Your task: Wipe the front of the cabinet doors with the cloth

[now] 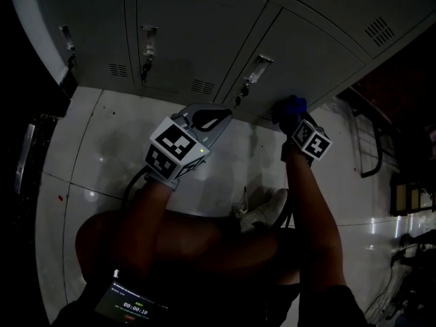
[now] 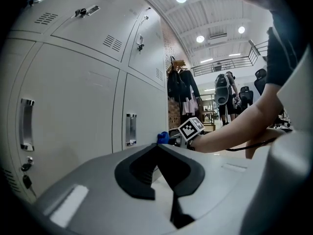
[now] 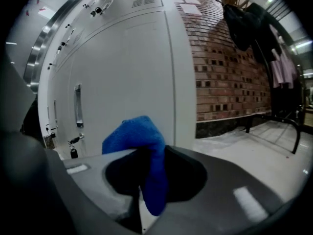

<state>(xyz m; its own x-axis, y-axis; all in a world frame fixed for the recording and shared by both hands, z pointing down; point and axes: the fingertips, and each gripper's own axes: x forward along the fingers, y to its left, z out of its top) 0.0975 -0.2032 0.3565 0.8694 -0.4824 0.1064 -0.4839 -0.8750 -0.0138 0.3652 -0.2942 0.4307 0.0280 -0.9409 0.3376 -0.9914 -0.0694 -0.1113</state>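
Note:
Grey cabinet doors (image 1: 197, 33) fill the top of the head view. A blue cloth (image 1: 291, 104) is pressed low against a door near its right edge, and my right gripper (image 1: 290, 112) is shut on it. In the right gripper view the cloth (image 3: 142, 136) bunches out of the jaws and hangs down between them, close to the door (image 3: 127, 82). My left gripper (image 1: 221, 116) hovers left of it, near a door handle (image 1: 259, 67), shut with nothing in it. The left gripper view shows its tips (image 2: 157, 148) together, with the cloth (image 2: 163, 137) beyond.
Keys (image 1: 144, 67) hang from locks under the handles. The floor is glossy white tile (image 1: 102, 148). My shoe (image 1: 262, 210) is below the grippers. A dark metal frame (image 1: 368, 142) stands right. Coats (image 3: 249, 23) hang on a brick wall (image 3: 225, 77). A person (image 2: 222, 92) stands far off.

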